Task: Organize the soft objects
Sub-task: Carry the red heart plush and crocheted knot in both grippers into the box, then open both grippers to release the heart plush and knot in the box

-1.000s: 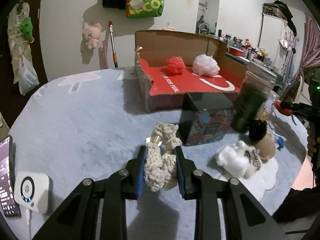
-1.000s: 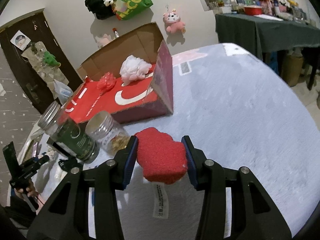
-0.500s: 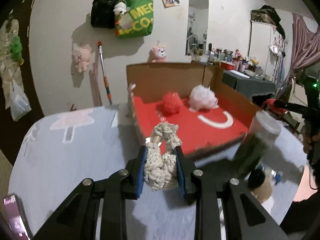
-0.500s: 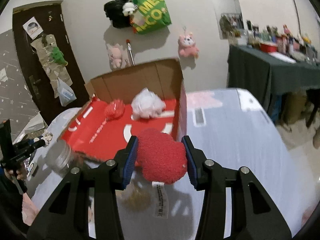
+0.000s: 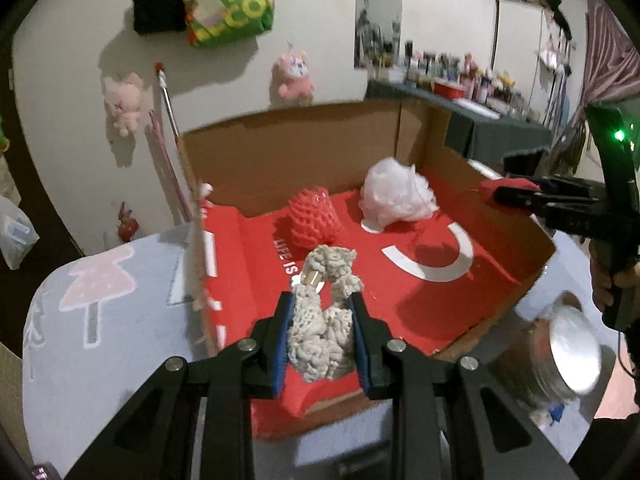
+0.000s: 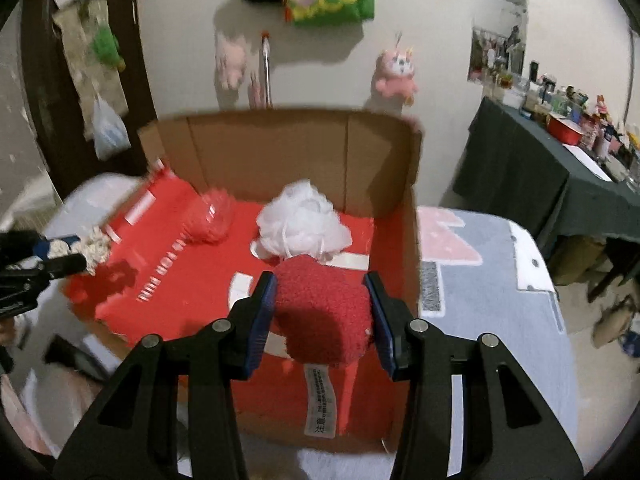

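My left gripper (image 5: 322, 312) is shut on a cream crocheted piece (image 5: 322, 332) with a small metal ring, held above the front left of the open cardboard box (image 5: 300, 152). My right gripper (image 6: 322, 300) is shut on a red plush piece (image 6: 324, 316) with a white care tag, hanging over the box's right front part. On the box's red floor lie a red mesh ball (image 5: 314, 220) and a white mesh pouf (image 5: 396, 198). The right gripper (image 5: 508, 194) also shows at the right of the left wrist view, and the left gripper (image 6: 86, 258) at the left of the right wrist view.
The box (image 6: 384, 160) stands on a table with a pale blue fleece cover (image 5: 112, 320). A jar with a silver lid (image 5: 572, 356) stands right of the box. Plush toys and a green bag (image 5: 232, 4) hang on the wall behind. A dark-clothed side table (image 6: 520, 168) stands at the right.
Both grippers have risen and moved forward from the tabletop to above the box, each keeping its piece. The jars and the patterned tissue box have slid out of the middle of view.
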